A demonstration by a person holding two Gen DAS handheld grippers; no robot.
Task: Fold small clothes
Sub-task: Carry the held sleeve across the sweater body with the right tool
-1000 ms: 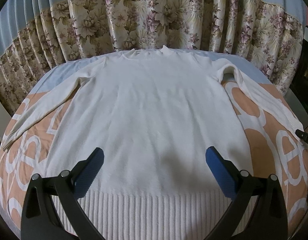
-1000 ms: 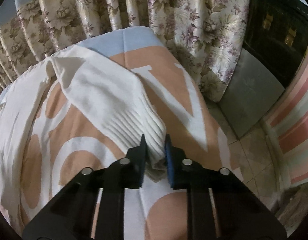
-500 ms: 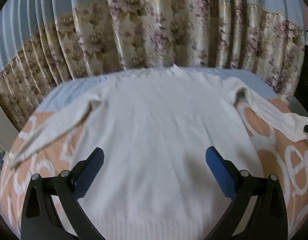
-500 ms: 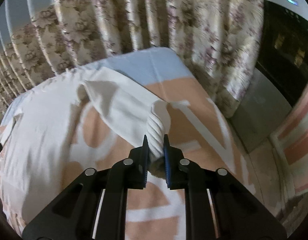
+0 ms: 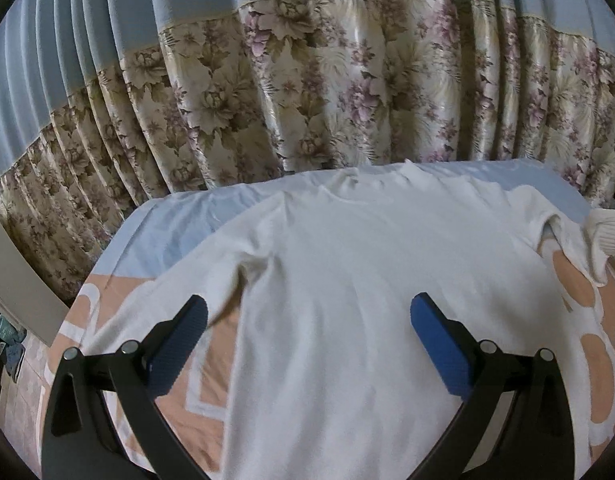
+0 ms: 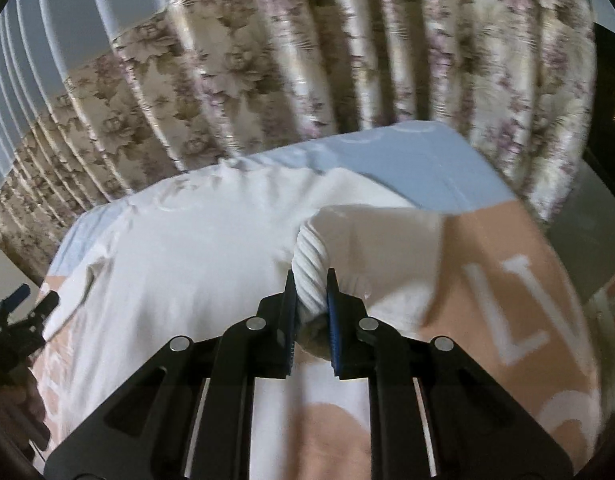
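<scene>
We have the cream-white long-sleeved knit sweater (image 5: 359, 300) spread flat, front down or up we cannot tell, on the bed covered by a peach, white and pale-blue printed sheet (image 5: 211, 364), collar toward the floral pleated curtain (image 5: 307, 92). Laying it flat gives straight fold lines.

Our right claw (image 6: 310, 304) is clamped on the ribbed cuff of the right sleeve (image 6: 309, 264), with the cuff lifted off the sheet and the sleeve arching toward the body panel. Gripping at the cuff lets the whole sleeve follow in one sweep and fold at the shoulder seam.

Our left claw (image 5: 307, 340) hangs above the lower body panel with its blue pads (image 5: 435, 340) wide apart, holding nothing. We judge it is placed there to pin the body if the sleeve drags the fabric. The left sleeve (image 5: 155, 312) lies outstretched on the sheet, not yet folded.

We judge the fold to be at its first step: sleeve across chest.
</scene>
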